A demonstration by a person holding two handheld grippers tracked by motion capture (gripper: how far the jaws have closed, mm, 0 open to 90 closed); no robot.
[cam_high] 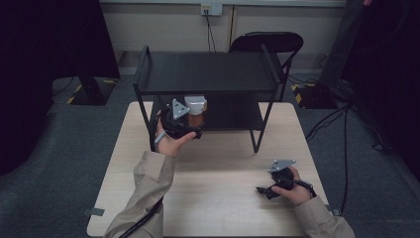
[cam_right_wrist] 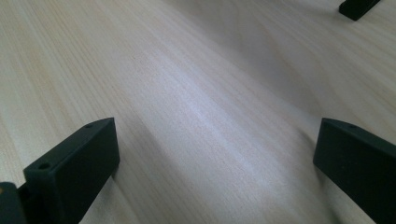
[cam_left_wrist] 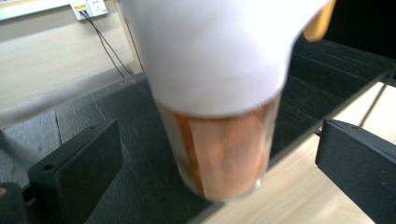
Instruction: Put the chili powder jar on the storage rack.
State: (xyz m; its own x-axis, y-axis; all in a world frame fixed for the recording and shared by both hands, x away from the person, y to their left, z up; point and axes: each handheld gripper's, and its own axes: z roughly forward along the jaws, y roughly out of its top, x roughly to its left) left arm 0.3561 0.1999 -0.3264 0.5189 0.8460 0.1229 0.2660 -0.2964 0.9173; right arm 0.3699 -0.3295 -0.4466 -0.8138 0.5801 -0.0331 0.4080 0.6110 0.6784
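A cup on the low shelf.
The cup, centre of the high view, stands between the left gripper's wide, released jaws. The right gripper, lower right, also gapes.

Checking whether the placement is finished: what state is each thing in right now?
jar: upright on the lower shelf near its front edge, white lid on, orange contents inside.
left gripper: jaws open on either side of the jar, not pressing it.
right gripper: jaws open, nothing between them, low over the table.
shelf rack: standing on the table, top shelf bare.
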